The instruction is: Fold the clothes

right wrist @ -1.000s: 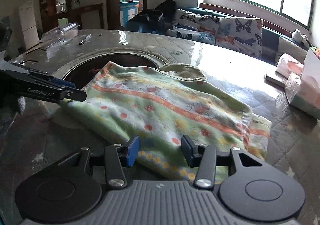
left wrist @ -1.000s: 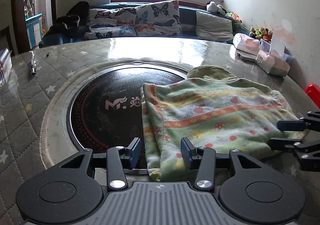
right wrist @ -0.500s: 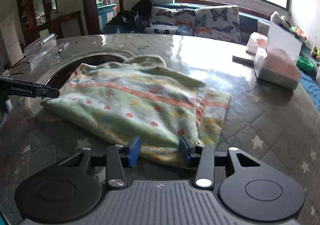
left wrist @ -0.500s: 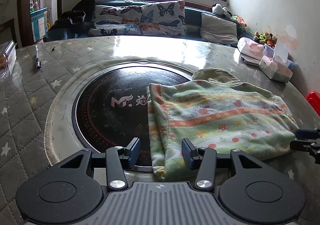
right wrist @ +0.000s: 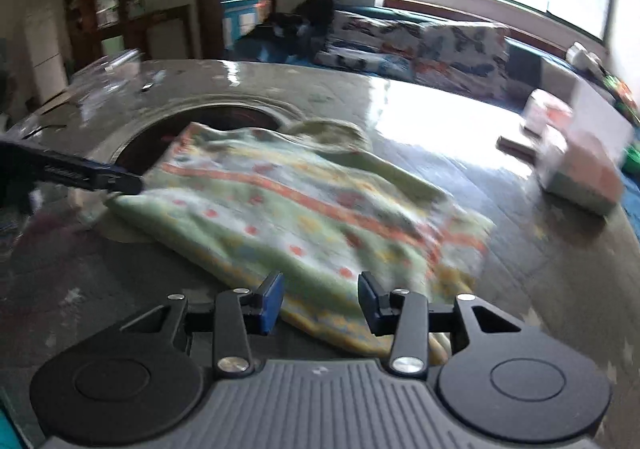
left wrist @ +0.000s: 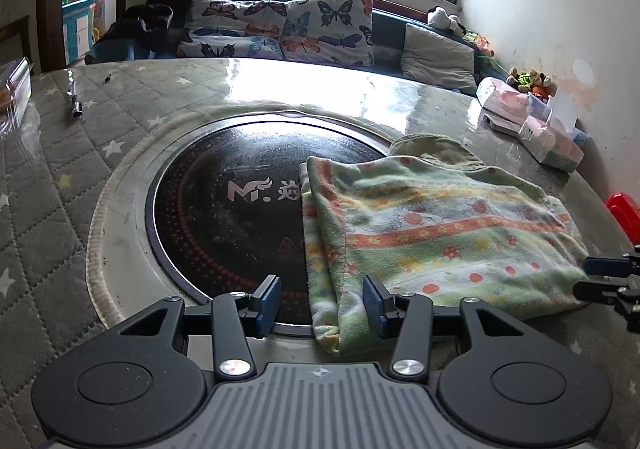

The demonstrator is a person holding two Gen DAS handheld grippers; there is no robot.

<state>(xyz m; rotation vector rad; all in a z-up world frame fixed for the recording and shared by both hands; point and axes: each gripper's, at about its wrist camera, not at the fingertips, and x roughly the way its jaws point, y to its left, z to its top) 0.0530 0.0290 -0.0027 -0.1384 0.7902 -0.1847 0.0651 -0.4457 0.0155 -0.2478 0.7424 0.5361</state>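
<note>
The little green top (left wrist: 432, 237) with orange stripes and red dots lies flat on the big round table (left wrist: 48, 185). It looks folded over on itself, with a doubled edge on its left side and a plain green bit poking out at the far end. Its left part hangs over the black glass cooker (left wrist: 224, 209) sunk in the middle of the table. Its long way runs across, from left to right, in front of both grippers.

The left gripper (left wrist: 320, 301) sits right at the near left corner of the top. Its two blue pads are spread wide and hold nothing. The corner of the cloth lies just ahead, between them and a bit to the right.

The right gripper (right wrist: 320, 303) is at the near edge too, closer to the right end. Its pads are also wide apart and hold nothing, and the cloth edge lies between them. This view is blurry, so small things are hard to see.

So the top lies ahead of both grippers, with one near each end of the near long edge. It could be a fold that is done and just let go, or a top waiting for one more fold. The pictures fit both.

Farther off are tissue packs (left wrist: 552, 141) on the right, a pen (left wrist: 75, 99) on the left, and a sofa with butterfly cushions (left wrist: 324, 29)
</note>
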